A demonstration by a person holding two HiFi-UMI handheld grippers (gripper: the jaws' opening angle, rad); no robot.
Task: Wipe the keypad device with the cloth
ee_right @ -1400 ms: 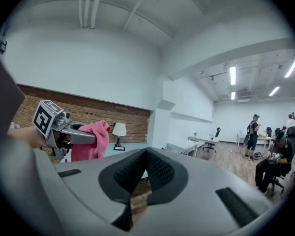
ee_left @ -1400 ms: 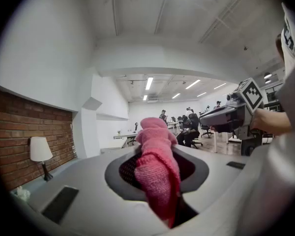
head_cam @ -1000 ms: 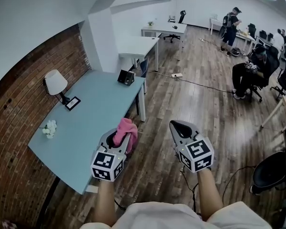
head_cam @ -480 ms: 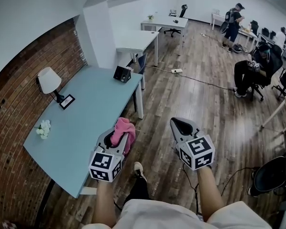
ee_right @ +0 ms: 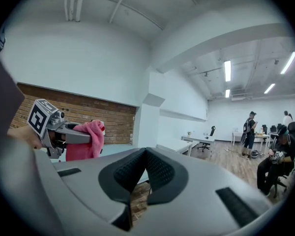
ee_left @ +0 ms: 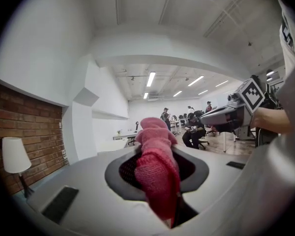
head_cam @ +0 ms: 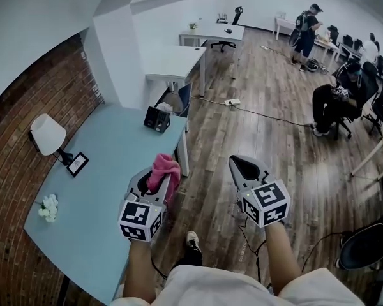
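I have walked closer to the desk (head_cam: 108,171); the keypad (head_cam: 157,119) at its far corner looks nearer. Left tongs (head_cam: 157,181) pinch the cloth (head_cam: 164,171) by the desk's edge. Right tongs (head_cam: 246,169) are pressed together, empty. Wiping hasn't begun.

Right gripper (ee_right: 145,157) jaws pressed together, left gripper (ee_right: 74,133) beyond — clamped on pink cloth (ee_right: 84,145), brick wall (ee_right: 110,116) behind.
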